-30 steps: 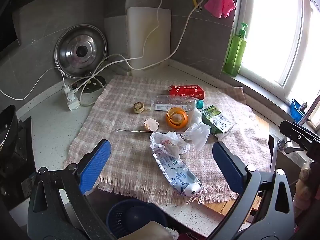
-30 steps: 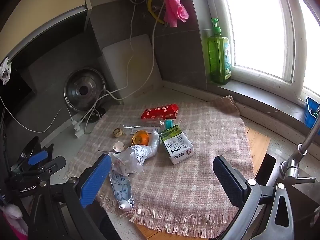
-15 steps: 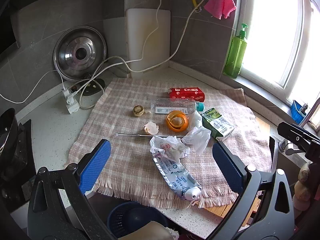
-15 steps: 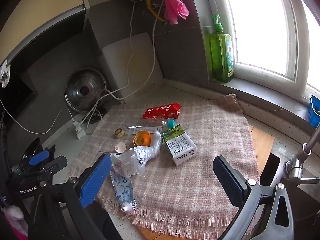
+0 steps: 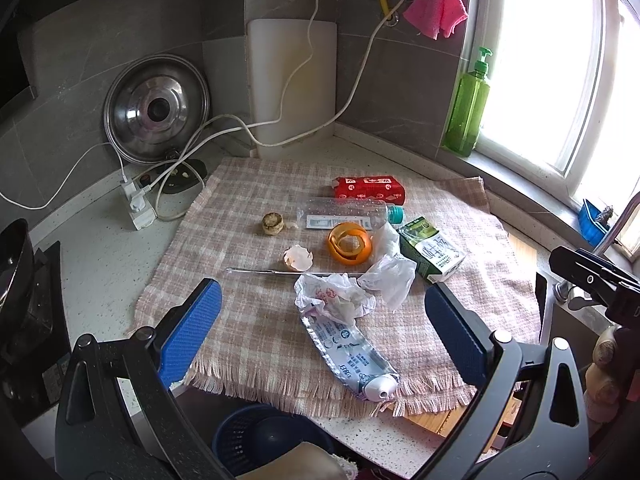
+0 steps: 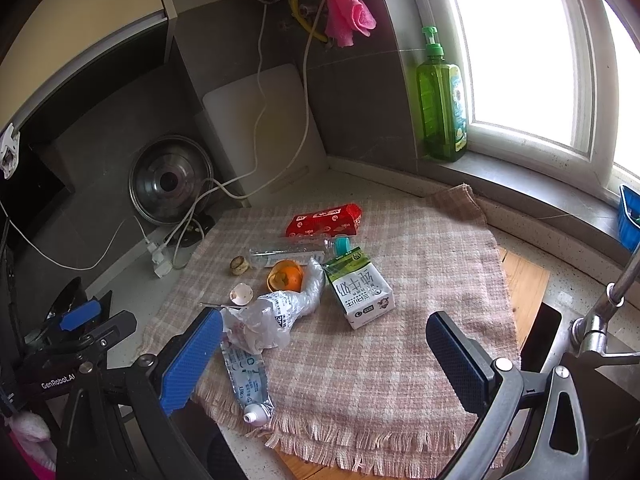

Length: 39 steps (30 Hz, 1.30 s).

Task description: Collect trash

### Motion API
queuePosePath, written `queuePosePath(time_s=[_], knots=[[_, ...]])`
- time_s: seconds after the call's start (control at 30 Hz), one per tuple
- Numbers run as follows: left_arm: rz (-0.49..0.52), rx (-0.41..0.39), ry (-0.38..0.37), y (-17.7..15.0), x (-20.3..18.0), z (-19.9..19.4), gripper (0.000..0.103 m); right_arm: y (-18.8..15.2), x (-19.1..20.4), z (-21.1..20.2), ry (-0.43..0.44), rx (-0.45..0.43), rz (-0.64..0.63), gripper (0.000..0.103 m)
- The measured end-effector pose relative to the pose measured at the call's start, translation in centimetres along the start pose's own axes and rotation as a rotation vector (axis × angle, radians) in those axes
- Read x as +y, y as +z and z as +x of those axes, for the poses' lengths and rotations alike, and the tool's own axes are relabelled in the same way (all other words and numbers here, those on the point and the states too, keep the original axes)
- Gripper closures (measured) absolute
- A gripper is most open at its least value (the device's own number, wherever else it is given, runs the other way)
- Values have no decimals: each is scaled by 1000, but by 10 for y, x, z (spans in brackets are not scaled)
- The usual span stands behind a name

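Trash lies clustered mid-cloth (image 5: 248,320), untouched. I hold left gripper (image 5: 320,340) and right gripper (image 6: 324,360) above it, both spread wide, empty. Risk: closing on the toothpaste tube (image 5: 352,356) may snag the crumpled wrapper (image 5: 332,300) overlapping it, or drag cloth.

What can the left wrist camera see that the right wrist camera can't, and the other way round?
Only the left wrist view shows the dark blue basket below the counter edge and the right claw's black body at its right edge. Only the right wrist view shows the left claw's body with its blue pad at its left edge. Both show their own open claw, left claw and right claw, over the checked cloth, with the toothpaste tube, milk carton, orange peel and green soap bottle.
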<state>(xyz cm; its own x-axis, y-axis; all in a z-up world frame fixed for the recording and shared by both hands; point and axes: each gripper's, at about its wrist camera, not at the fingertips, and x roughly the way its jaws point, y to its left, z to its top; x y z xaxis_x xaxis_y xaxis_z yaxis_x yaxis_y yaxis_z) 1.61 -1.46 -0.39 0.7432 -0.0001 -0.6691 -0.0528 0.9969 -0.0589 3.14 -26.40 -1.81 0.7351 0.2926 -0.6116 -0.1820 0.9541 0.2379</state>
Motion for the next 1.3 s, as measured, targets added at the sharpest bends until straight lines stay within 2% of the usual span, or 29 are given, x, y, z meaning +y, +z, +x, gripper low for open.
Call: queuePosePath(time_s=[1.3], knots=[[-2, 6, 1, 1, 1, -1, 0, -5, 5, 9, 4, 26, 0, 0]])
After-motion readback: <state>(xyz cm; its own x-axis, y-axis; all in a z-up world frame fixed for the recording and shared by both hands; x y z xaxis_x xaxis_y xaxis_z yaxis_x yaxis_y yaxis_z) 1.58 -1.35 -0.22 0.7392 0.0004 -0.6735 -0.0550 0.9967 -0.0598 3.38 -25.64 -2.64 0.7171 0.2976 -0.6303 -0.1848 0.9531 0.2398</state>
